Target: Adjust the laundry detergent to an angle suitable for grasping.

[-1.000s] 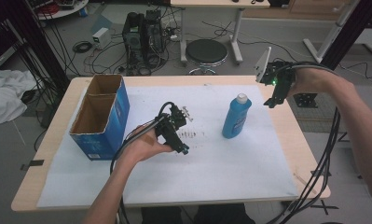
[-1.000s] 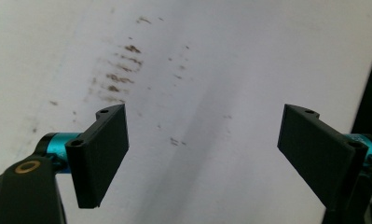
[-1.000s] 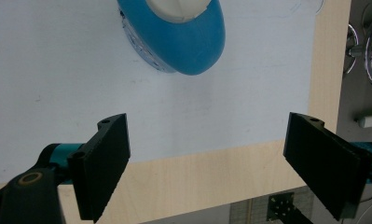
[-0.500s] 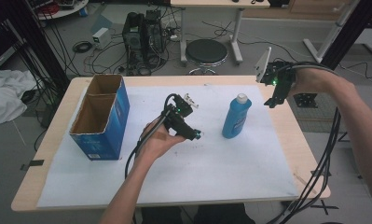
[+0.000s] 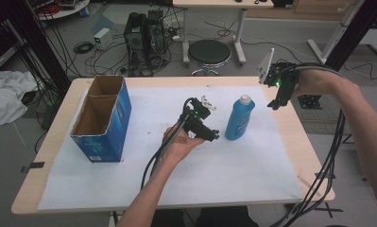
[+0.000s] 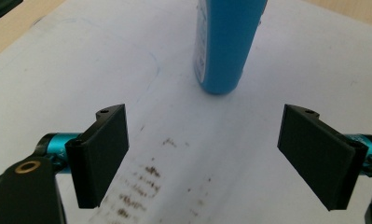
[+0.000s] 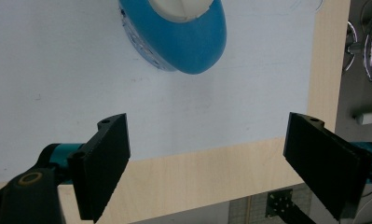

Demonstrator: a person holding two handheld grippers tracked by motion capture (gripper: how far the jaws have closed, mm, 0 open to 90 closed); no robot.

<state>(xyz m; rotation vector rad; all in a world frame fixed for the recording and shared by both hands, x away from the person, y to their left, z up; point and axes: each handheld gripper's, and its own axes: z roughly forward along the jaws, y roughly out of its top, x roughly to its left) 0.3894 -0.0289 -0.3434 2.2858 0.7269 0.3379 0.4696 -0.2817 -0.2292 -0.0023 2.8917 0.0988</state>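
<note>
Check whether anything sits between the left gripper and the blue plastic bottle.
Nothing visible does. The left gripper, jaws open, faces the upright blue plastic bottle with the white cap across bare white paper sheet.

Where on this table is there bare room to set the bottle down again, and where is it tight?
The white sheet lies bare along the near edge and right of the blue bottle. Another bare patch lies between the cardboard box and the left gripper. It is tight between that gripper and the bottle.

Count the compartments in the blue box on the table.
2. The blue cardboard box has a far compartment and a near compartment; both look empty, though their floors are partly hidden.
</note>
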